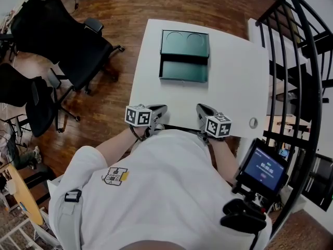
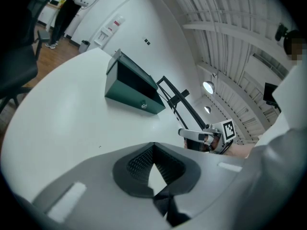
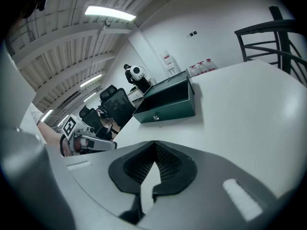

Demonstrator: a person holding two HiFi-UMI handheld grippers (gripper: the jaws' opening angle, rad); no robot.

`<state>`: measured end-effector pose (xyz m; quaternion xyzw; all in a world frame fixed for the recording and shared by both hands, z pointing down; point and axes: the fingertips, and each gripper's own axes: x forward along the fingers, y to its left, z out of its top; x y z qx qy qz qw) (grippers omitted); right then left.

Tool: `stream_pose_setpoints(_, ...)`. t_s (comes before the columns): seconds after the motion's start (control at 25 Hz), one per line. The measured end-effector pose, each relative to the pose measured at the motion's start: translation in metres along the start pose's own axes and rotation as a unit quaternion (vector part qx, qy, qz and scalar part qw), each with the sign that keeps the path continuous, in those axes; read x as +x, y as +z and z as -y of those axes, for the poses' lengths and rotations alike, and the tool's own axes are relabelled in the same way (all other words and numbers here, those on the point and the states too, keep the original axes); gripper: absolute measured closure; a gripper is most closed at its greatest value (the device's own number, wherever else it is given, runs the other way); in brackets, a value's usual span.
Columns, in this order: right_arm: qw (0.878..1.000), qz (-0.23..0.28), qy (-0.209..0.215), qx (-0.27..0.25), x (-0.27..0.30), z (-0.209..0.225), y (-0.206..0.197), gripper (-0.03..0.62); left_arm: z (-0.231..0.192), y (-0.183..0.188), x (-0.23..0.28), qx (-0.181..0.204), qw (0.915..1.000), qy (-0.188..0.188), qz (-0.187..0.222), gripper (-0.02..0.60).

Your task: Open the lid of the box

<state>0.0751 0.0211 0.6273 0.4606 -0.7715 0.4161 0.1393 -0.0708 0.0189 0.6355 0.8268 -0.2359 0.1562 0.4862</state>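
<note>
The dark green box stands at the far middle of the white table with its lid swung up and back, so the inside lies bare. It shows again in the left gripper view and in the right gripper view, a small knob on its front wall. My left gripper rests at the table's near edge, shut and holding nothing. My right gripper lies beside it, also shut and holding nothing. Both are well short of the box.
Black office chairs stand on the wooden floor to the left. A black metal railing runs along the right side. A small screen hangs at the person's right hip. A round cable hole sits near the table's front right corner.
</note>
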Motion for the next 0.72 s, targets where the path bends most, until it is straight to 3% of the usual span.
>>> stream_pose_setpoints(0.72,1.0,-0.002,0.006,-0.009,0.002,-0.001,0.007,0.594,-0.007,-0.007,-0.001,-0.006,0.9997,0.022,-0.002,0.581)
